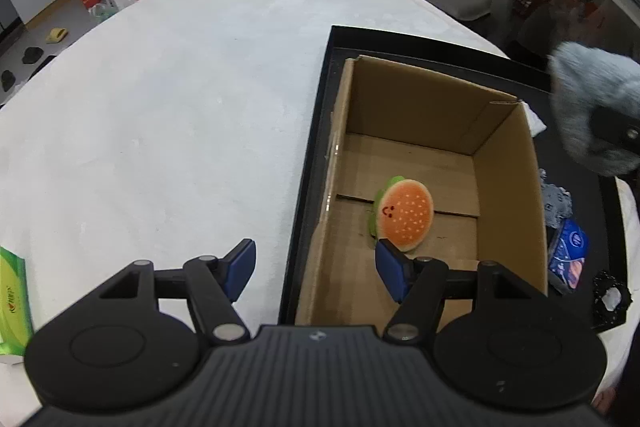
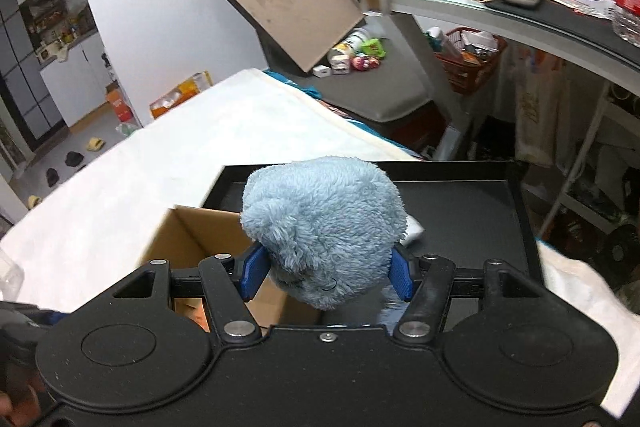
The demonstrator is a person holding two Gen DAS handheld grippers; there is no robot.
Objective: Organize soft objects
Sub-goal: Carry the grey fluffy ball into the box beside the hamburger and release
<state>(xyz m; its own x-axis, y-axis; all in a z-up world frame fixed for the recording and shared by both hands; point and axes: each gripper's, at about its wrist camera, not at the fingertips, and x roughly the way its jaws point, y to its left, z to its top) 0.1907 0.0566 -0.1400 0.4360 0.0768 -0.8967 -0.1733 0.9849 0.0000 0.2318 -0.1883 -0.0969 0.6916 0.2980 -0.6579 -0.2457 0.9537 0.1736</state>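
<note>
An open cardboard box [image 1: 508,163] stands in a black tray [image 1: 308,195] on a white cloth. A burger plush toy [image 1: 406,215] lies on the box floor. My left gripper [image 1: 316,269] is open and empty, over the box's near left wall. My right gripper [image 2: 326,273] is shut on a fluffy blue plush [image 2: 324,227] and holds it above the tray, just right of the box [image 2: 180,239]. The plush also shows at the right edge of the left wrist view [image 1: 596,111].
A green tissue pack [image 1: 14,303] lies on the white cloth [image 1: 160,131] at the left. Small packets and a blue pouch [image 1: 568,255] lie in the tray right of the box. A desk [image 2: 520,19] and floor clutter stand beyond.
</note>
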